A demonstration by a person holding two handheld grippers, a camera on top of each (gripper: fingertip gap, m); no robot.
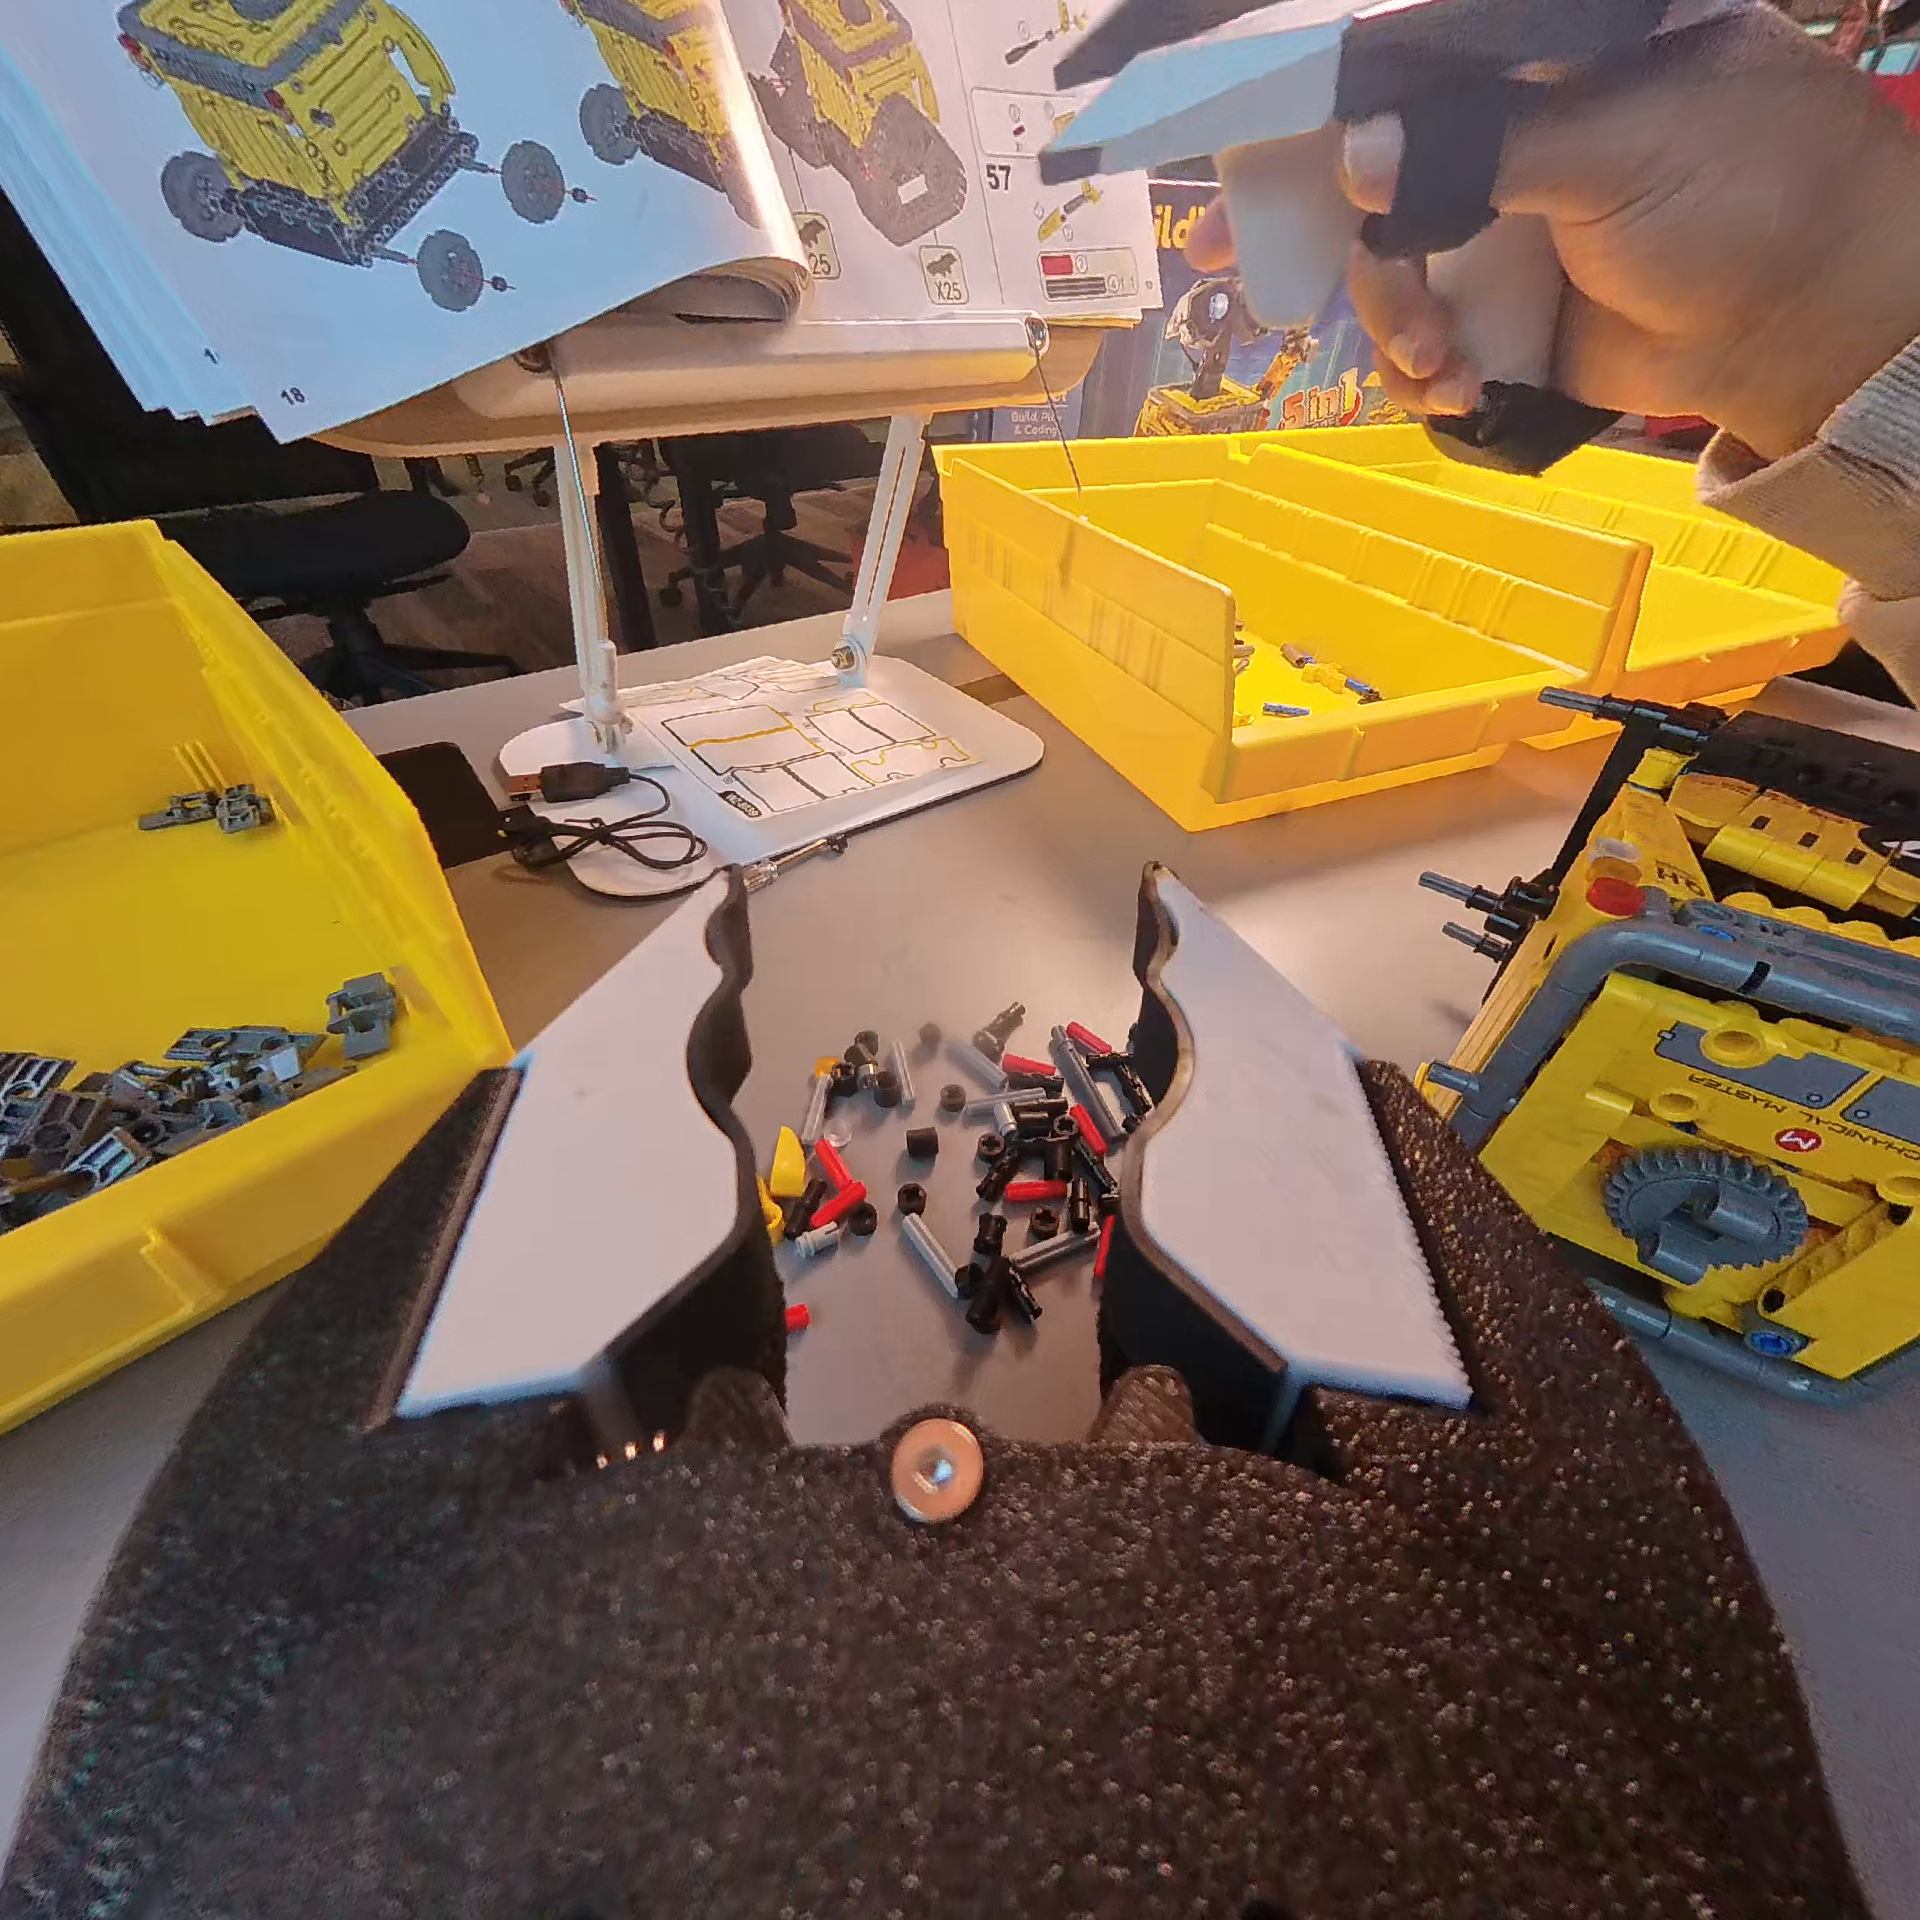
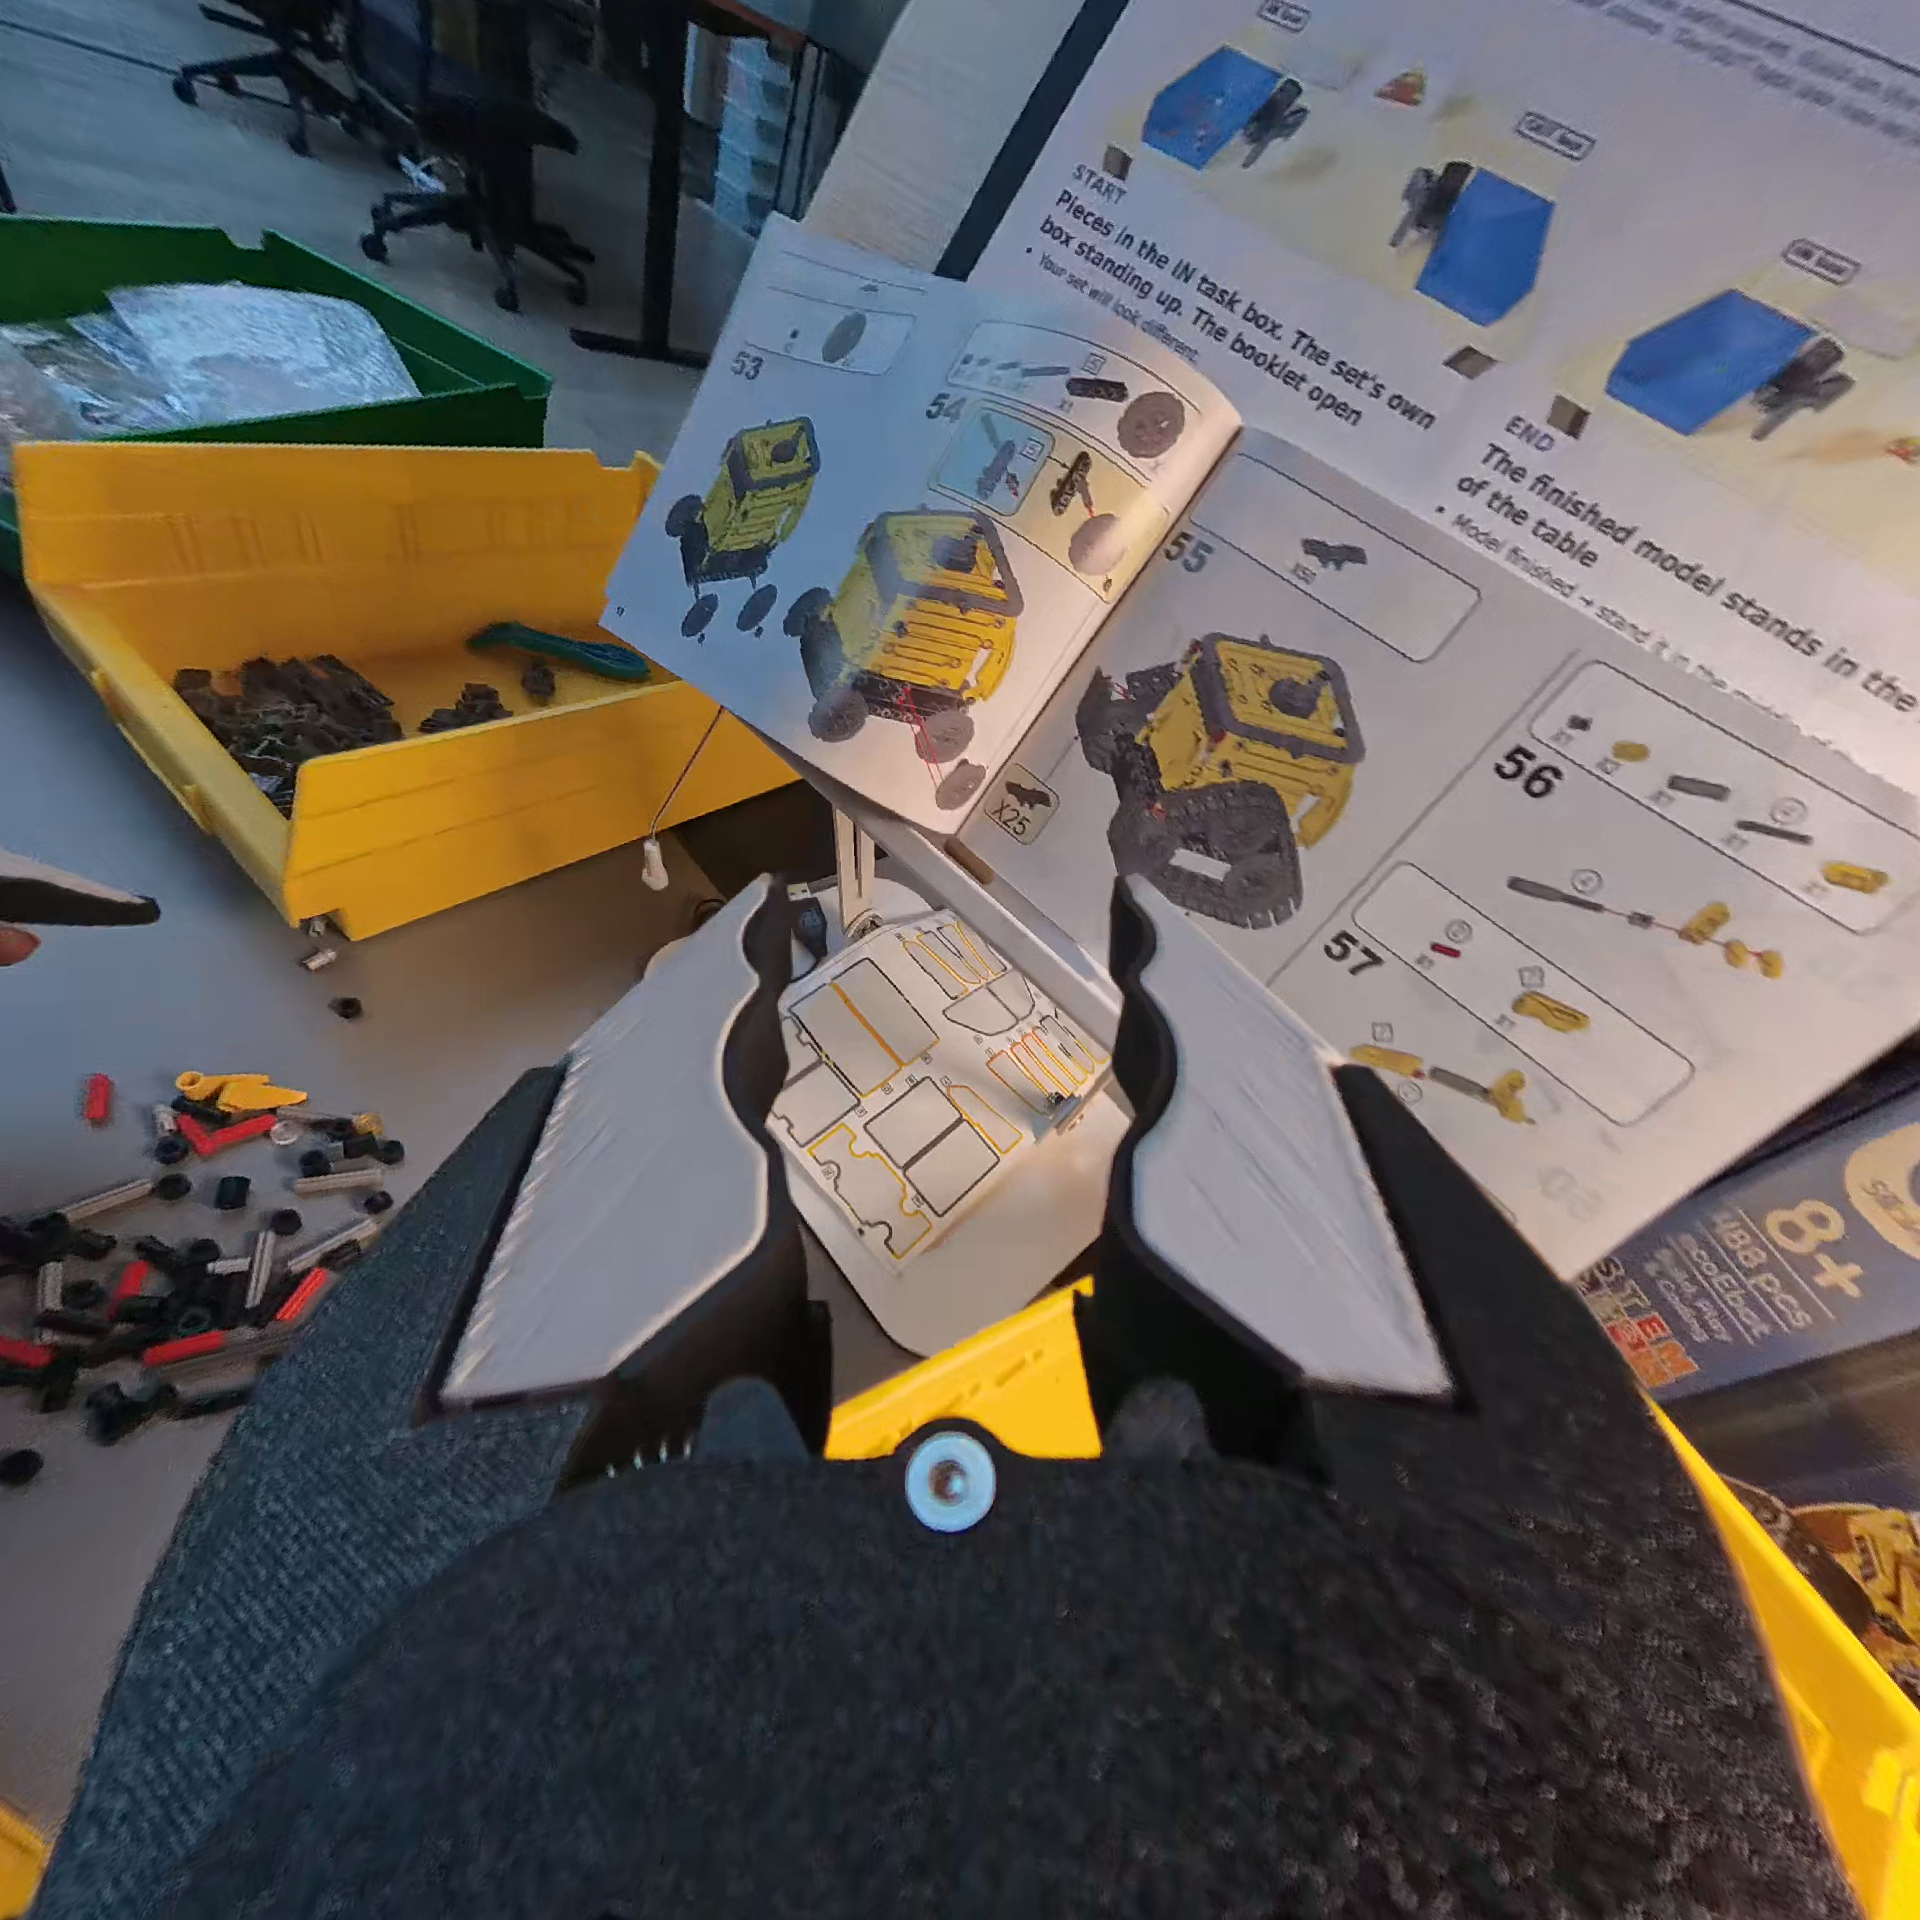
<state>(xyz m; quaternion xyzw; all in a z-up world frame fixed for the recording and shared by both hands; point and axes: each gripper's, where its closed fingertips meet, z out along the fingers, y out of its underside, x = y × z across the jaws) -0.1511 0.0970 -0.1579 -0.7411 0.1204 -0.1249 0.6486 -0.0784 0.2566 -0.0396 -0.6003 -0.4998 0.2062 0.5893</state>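
The left tongs point(image 1: 940, 1091) hang low over the grey worktop point(image 1: 1039, 894) with their fingers apart and nothing between them; directly under the gap lies a loose pile of small pins and axles point(image 1: 966, 1164), black, red, grey and a few yellow, scattered with no common direction. Left of that pile stands a yellow bin point(image 1: 208, 935) holding grey connector pieces. Right of the pile sits a part-built yellow model point(image 1: 1683, 1091), resting on the worktop with a grey gear on its near face. Behind the pile a white book stand point(image 1: 727, 758) carries an open instruction booklet point(image 1: 416, 156), and a sticker sheet point(image 1: 810, 748) lies on the stand's base beside a black cable point(image 1: 613, 821). Behind and to the right of the pile is a divided yellow tray point(image 1: 1299, 623) with a few small parts in it.

The right tongs point(image 2: 940, 1091) are raised well above the pile, fingers apart and empty, pointing at the booklet and the sticker sheet. In the left wrist view a hand point(image 1: 1621, 260) grips them near the booklet's right page.
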